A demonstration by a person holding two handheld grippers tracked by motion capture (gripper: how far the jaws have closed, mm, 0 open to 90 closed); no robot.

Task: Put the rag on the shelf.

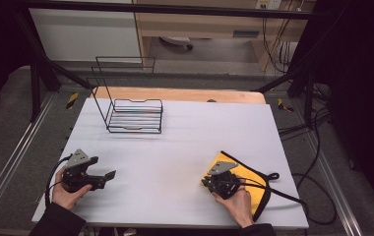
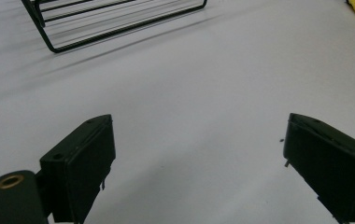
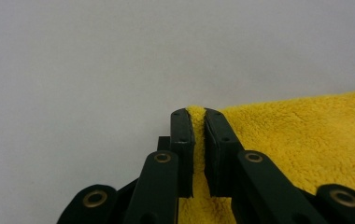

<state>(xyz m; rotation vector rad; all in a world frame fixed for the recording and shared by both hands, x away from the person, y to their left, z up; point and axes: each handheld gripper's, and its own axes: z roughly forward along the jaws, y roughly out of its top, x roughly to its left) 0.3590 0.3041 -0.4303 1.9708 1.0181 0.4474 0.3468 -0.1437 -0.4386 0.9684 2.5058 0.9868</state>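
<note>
A yellow cloth [image 1: 254, 184] with black edging lies at the near right of the white table [image 1: 185, 147], its corner pinched between the closed jaws of the right gripper [image 3: 199, 116]. The left gripper [image 2: 199, 154] hovers at the near left, jaws spread wide with nothing between them. A black wire rack [image 1: 135, 115] stands far left, well apart from both.
</note>
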